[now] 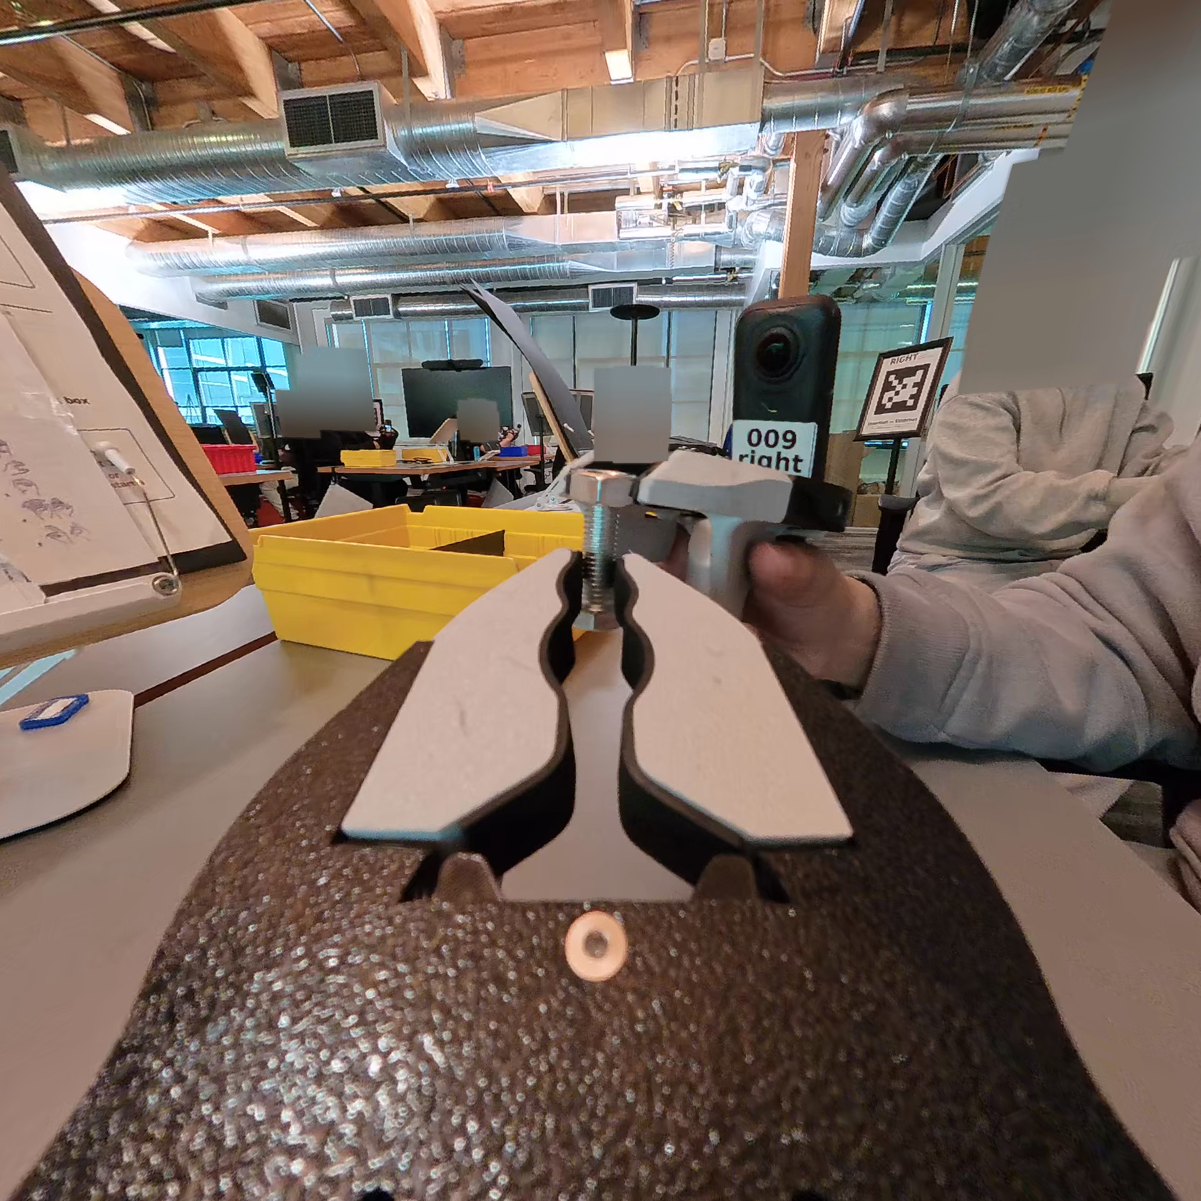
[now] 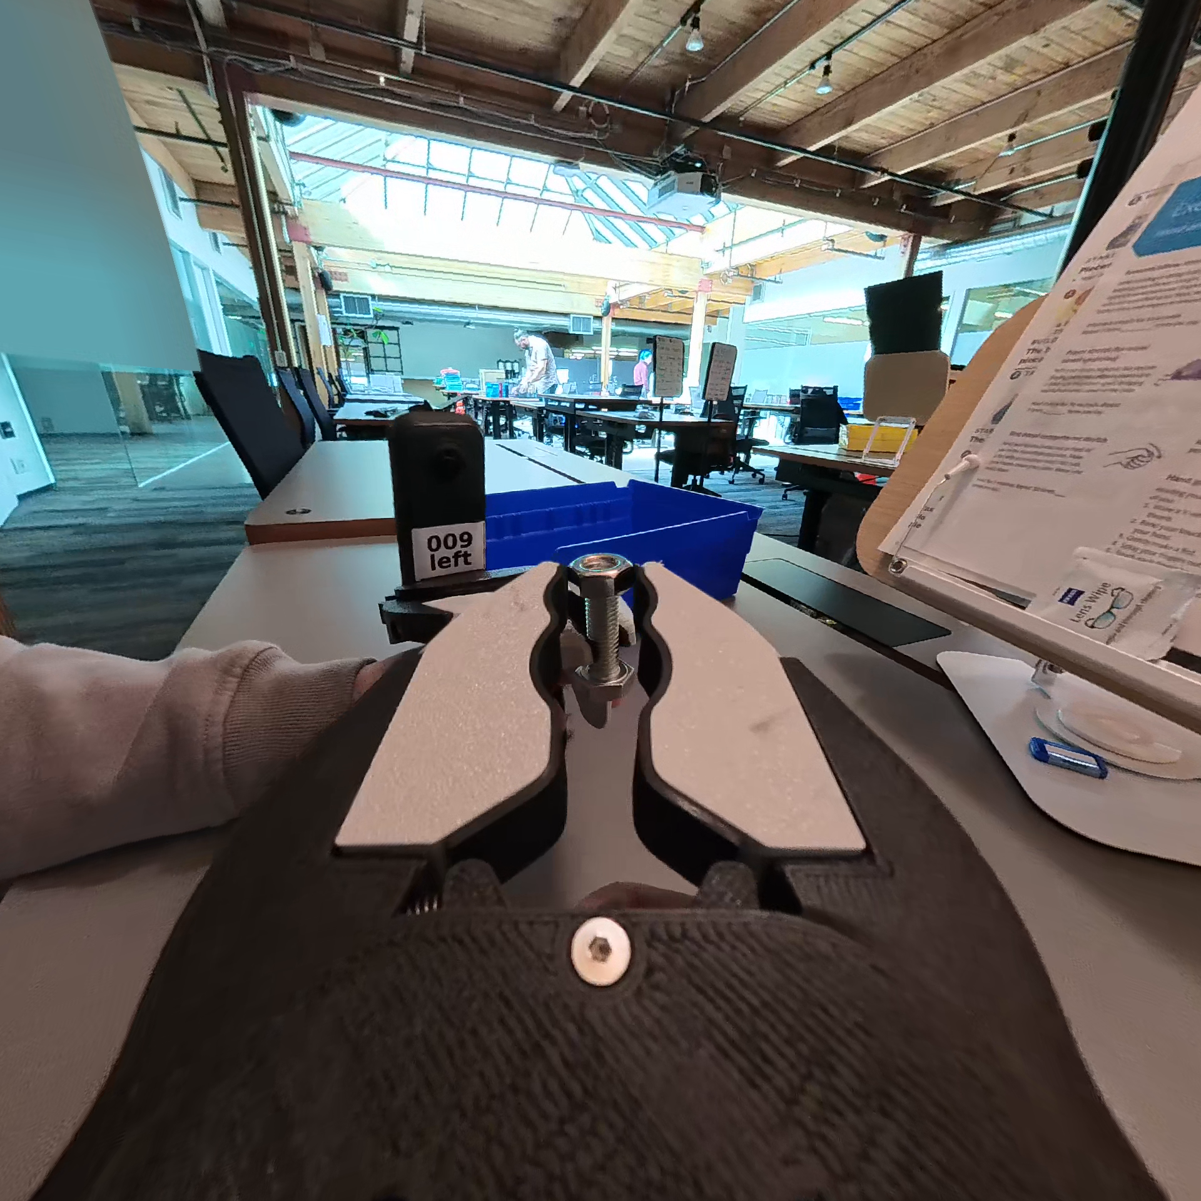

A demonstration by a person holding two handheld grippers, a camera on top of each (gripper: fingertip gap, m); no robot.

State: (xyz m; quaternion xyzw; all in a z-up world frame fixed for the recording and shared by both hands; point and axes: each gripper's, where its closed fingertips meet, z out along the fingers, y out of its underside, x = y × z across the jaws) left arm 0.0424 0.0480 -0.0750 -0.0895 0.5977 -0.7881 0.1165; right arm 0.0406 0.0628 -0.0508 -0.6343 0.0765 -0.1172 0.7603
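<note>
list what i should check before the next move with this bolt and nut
1. Left gripper clamped on the bolt at its threaded shank: ok.
2. Right gripper fingertips closed against the hex nut at the bolt's top: ok.
3. Bolt standing upright between the two grippers: ok.
4. Nut sitting square on the thread: cannot tell.
5. Bolt held clear of the yellow bin and blue bin behind it: ok.
</note>
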